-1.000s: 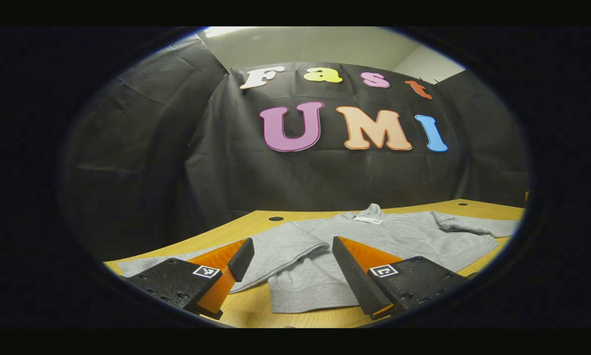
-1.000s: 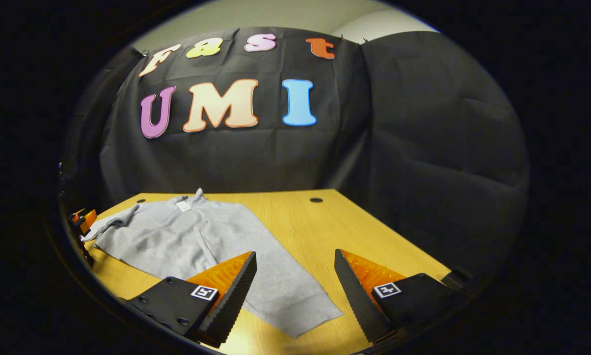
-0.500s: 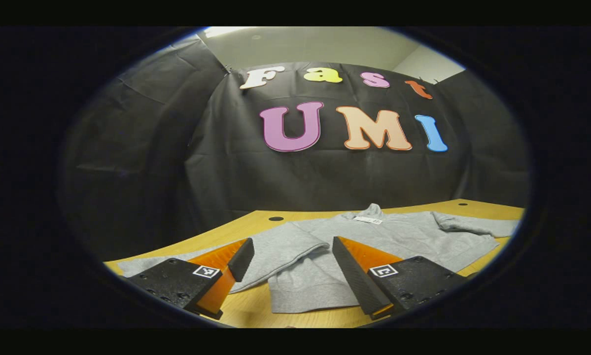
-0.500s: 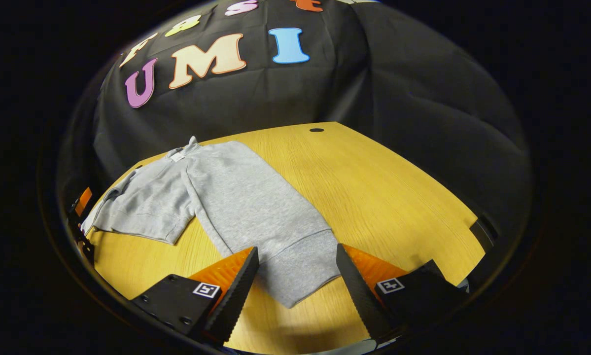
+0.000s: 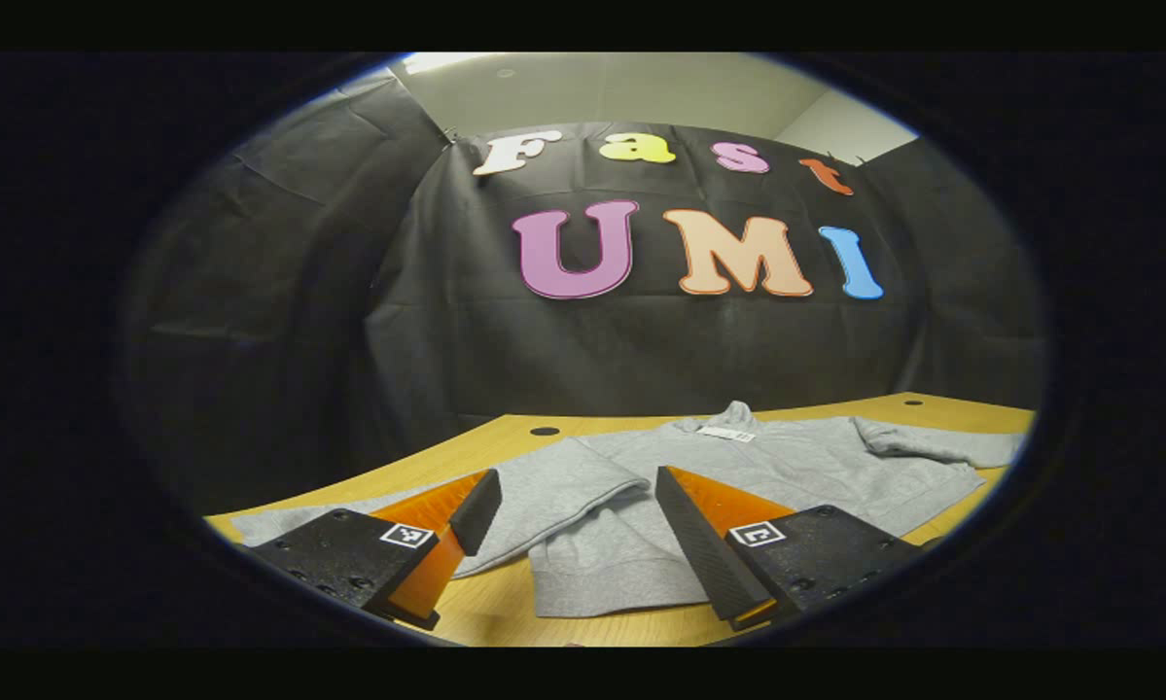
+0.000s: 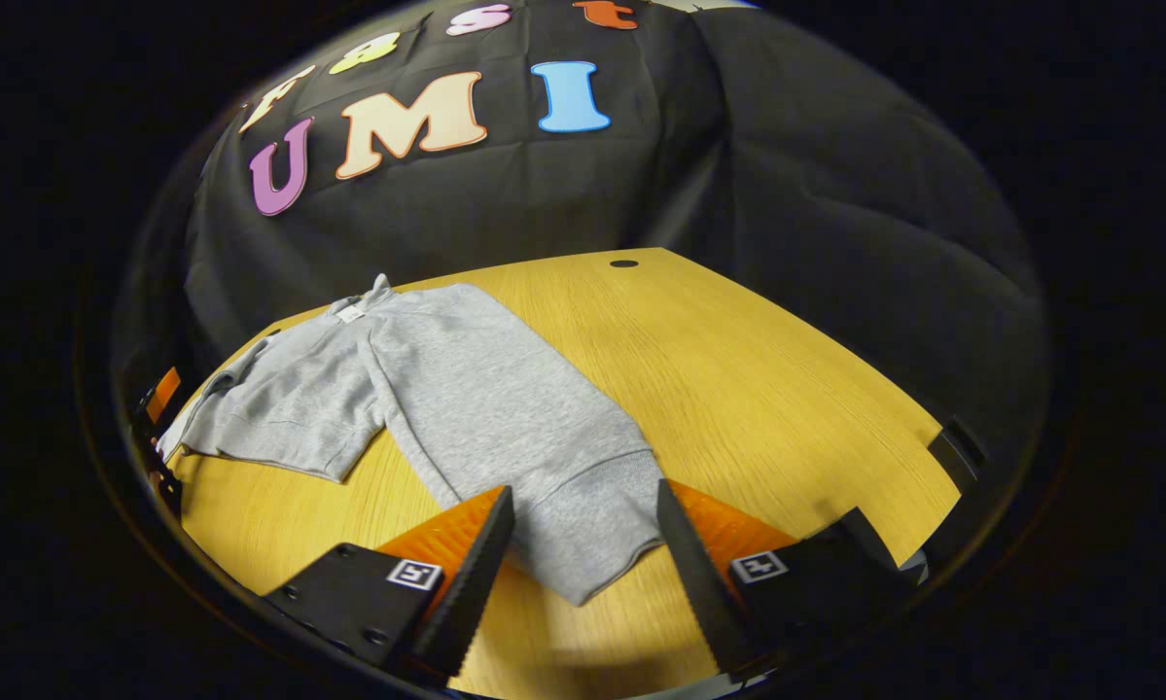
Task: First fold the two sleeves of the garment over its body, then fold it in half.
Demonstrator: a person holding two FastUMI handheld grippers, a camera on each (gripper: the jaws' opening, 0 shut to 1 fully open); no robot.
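Observation:
A grey sweatshirt [image 5: 787,467] lies flat on the wooden table [image 5: 505,437], collar toward the black wall. In the left gripper view its near sleeve [image 5: 553,486] stretches leftward between the fingers of my left gripper [image 5: 573,525], which stands open low over the sleeve and the hem. The far sleeve [image 5: 942,445] points right. In the right gripper view that sleeve [image 6: 505,418] runs down to its cuff [image 6: 592,535], which lies between the spread fingers of my right gripper [image 6: 583,554]. The right gripper is open, close above the cuff.
Bare wooden table [image 6: 787,389] spreads to the right of the sleeve, with a dark cable hole [image 6: 623,263] near the back edge and another cable hole [image 5: 545,431] at the left. My left gripper [image 6: 159,408] peeks in at the far left edge of the right gripper view.
My right gripper has tilted down and come forward over the sleeve cuff, which now lies between its fingers. The left gripper has not moved.

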